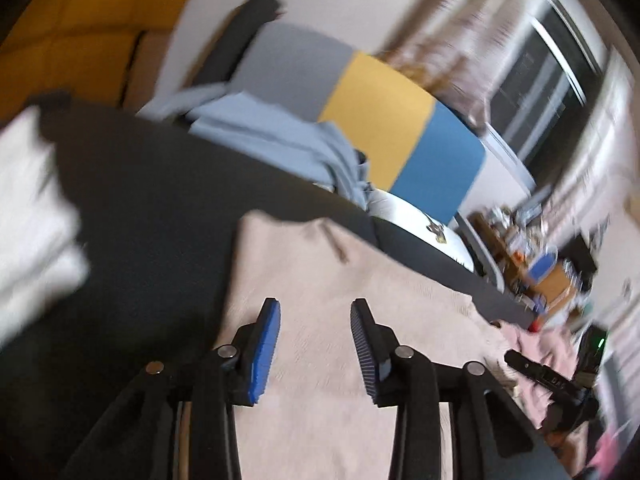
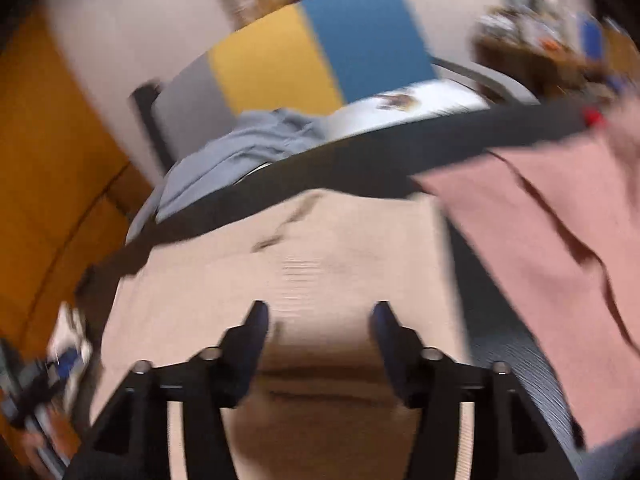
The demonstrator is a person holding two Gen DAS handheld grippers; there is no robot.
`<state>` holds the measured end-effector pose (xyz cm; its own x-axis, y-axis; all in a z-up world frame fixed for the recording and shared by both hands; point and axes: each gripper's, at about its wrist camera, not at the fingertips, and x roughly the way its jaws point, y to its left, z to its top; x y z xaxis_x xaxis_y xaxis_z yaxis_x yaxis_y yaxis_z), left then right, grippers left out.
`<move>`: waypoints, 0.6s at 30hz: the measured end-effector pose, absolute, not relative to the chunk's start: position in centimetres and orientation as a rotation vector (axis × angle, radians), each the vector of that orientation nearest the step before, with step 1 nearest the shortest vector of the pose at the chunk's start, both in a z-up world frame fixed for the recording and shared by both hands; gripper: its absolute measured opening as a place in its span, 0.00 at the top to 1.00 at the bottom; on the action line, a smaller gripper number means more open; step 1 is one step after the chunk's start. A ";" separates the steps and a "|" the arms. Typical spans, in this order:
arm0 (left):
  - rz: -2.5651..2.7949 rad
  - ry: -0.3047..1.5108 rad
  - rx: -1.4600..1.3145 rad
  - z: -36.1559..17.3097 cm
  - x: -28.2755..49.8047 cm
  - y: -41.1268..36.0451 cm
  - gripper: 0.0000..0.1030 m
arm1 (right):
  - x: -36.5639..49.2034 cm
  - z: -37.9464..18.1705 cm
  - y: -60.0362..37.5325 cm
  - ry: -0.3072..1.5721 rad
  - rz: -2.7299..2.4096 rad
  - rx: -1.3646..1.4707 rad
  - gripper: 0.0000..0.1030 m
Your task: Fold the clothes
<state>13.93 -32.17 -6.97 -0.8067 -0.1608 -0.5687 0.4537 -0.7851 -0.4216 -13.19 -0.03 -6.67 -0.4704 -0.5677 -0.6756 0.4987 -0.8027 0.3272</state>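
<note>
A beige garment (image 1: 320, 280) lies spread flat on a dark table (image 1: 152, 200); it also shows in the right wrist view (image 2: 304, 248). My left gripper (image 1: 316, 312) is open, its blue pads (image 1: 266, 344) above the beige cloth with nothing between them. My right gripper (image 2: 320, 316) is open above the same cloth, empty. A pink garment (image 2: 552, 220) lies to the right of the beige one, and shows at the right edge of the left wrist view (image 1: 536, 348). Both views are blurred by motion.
A white cloth (image 1: 32, 216) lies at the table's left. Beyond the far edge stands a chair with a grey, yellow and blue back (image 1: 384, 120) holding a light blue garment (image 1: 280, 136) and a white cushion (image 1: 416, 220). The other gripper (image 1: 560, 380) shows at right.
</note>
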 end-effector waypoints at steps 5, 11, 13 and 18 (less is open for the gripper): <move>-2.519 0.720 0.838 -8.5 8.8 -34.8 0.62 | -13.9 -7.0 -5.7 0.115 -2.218 1.063 0.34; -2.438 0.889 0.883 -13.0 8.7 -39.1 0.65 | -16.3 -9.7 -6.0 0.213 -2.289 1.140 0.11; -2.431 0.889 0.871 -13.1 8.5 -39.6 0.67 | -16.5 -10.2 -5.6 0.197 -2.289 1.107 0.07; -2.412 0.778 0.899 -12.8 7.2 -39.2 0.67 | -17.6 -10.6 -7.1 0.243 -2.291 1.109 0.00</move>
<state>7.22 -39.24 -12.83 -0.6873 -0.2081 -0.6959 0.5756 -0.7404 -0.3471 -17.61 -7.06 -10.60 -0.4889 -0.4188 -0.7653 0.5697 -0.8176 0.0834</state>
